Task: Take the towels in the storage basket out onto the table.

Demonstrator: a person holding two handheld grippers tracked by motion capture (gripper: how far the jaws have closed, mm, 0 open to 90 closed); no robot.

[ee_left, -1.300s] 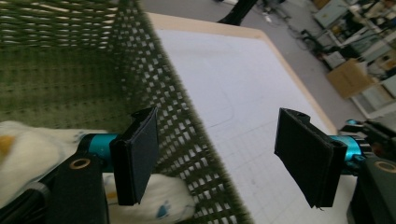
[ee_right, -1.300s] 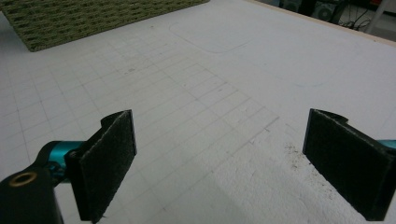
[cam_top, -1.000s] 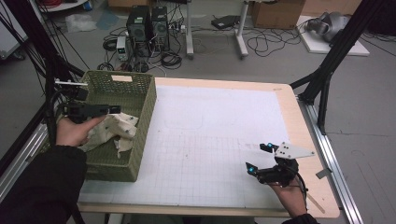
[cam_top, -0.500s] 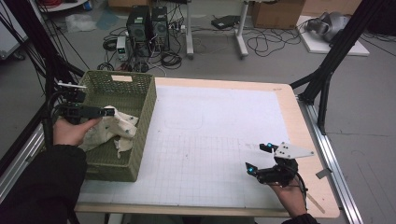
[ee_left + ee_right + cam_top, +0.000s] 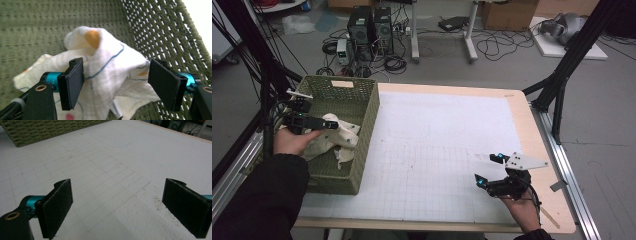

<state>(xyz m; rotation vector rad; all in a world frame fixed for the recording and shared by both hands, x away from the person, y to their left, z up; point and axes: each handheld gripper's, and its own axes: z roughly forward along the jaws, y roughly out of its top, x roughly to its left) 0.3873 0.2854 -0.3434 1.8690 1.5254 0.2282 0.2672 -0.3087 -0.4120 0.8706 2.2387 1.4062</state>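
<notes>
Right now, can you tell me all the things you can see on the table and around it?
Basket: one, green woven, left end of the table.
Cloth: one crumpled, white with blue lines and orange patches, inside the basket.
Table mat: one, white with a grid, covering the tabletop.
Computer towers: two, black, on the floor beyond the table, among cables.
Cardboard box: one, brown, on the floor at the back.
Left gripper: one, black with teal parts, jaws open either side of the cloth.
Right gripper: one, black, jaws open over the bare mat, near the table's right front.
</notes>
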